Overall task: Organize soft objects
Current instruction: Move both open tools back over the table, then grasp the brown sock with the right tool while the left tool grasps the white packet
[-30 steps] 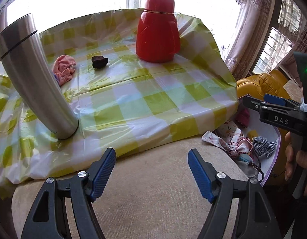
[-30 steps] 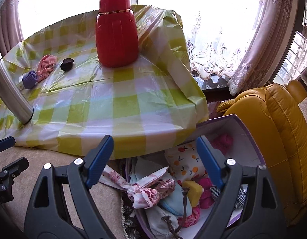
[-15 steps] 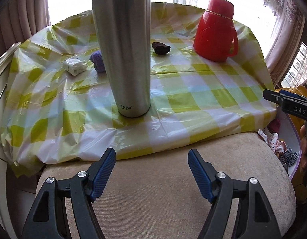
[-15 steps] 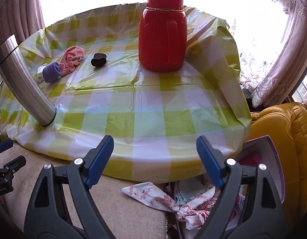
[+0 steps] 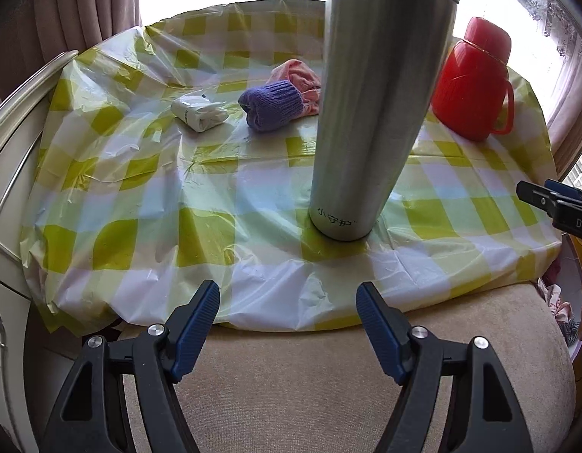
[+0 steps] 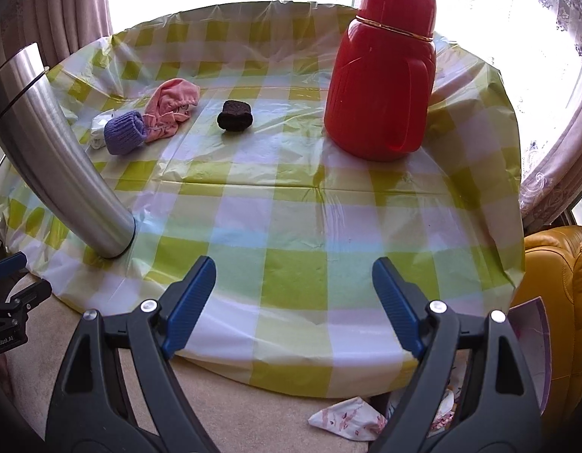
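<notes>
On the round table with its green-checked plastic cloth (image 5: 200, 226) (image 6: 291, 226) lie a purple knitted sock (image 5: 270, 105) (image 6: 124, 133), a pink cloth (image 5: 298, 75) (image 6: 172, 109), a white folded bundle (image 5: 199, 113) (image 6: 98, 128) and a small dark brown knitted piece (image 6: 234, 115). My left gripper (image 5: 287, 302) stands open over the beige seat just short of the table edge, nothing between its blue pads. My right gripper (image 6: 294, 277) is open too, above the table's near edge, empty.
A tall steel flask (image 5: 370, 113) (image 6: 60, 158) stands near the front edge, hiding part of the pink cloth from the left. A red jug (image 5: 475, 87) (image 6: 381, 71) stands at the back right. A purple-rimmed box (image 6: 532, 347) of fabrics sits beside a yellow leather armchair (image 6: 555, 264).
Both grippers have swung to the left along the table edge. The box of fabrics has slid nearly out of view and the socks have come into the left view. Both jaws stayed open.
</notes>
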A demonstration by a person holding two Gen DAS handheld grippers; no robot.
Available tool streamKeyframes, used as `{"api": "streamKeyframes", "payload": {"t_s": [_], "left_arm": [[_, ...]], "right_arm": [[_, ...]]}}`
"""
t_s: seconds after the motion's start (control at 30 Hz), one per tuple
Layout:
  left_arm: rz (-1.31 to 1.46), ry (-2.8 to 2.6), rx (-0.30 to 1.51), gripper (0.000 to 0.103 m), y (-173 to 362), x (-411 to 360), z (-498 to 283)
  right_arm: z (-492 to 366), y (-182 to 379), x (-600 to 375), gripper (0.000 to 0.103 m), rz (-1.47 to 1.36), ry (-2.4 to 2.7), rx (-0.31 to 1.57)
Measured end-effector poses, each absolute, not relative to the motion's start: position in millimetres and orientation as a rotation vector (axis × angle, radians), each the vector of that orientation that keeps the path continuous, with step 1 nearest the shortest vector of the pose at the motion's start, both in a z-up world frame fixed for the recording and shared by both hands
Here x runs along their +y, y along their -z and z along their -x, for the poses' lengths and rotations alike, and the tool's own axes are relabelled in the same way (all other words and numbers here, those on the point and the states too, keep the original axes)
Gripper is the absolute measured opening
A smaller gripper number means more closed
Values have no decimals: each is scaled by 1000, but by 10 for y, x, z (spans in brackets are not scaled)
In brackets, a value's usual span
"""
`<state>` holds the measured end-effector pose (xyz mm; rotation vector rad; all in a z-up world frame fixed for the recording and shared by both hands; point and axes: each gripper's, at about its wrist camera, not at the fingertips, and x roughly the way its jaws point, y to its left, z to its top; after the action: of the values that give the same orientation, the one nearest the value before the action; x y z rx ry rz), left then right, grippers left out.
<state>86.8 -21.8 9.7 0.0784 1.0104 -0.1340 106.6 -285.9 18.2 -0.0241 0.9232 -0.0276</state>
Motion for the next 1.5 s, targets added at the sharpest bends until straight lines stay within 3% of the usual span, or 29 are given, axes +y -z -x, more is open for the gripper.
{"api": "streamKeyframes", "payload": {"t_s": [0.5,0.93,1.17,1.2,1.23,1.27,1.3,1.5], "left_arm": [[104,-52,872,76,-225,651,-2113],[294,-97,971,81,221,858,-3405],[227,-108,998,78,392,726,-3678],[197,-102,995,67,399,689,-3691],[172,-88,988,60,399,652,-3695],[141,-84,982,51,384,616,-3696],[112,-83,973,51,371,580,-3686],[92,-57,952,44,303,575,-3522]], "right_arm": [[-1986,-87,-2556,87,37,-39,889],[-3219,64,-2167,87,62,-91,858],[-3585,379,-2103,86,67,-81,903],[-3611,421,-2100,84,70,-81,907],[-3632,456,-2097,73,73,-81,910],[-3651,487,-2097,54,76,-79,919],[-3670,519,-2105,43,73,-79,930],[-3501,509,-2116,32,50,-89,907]]}}
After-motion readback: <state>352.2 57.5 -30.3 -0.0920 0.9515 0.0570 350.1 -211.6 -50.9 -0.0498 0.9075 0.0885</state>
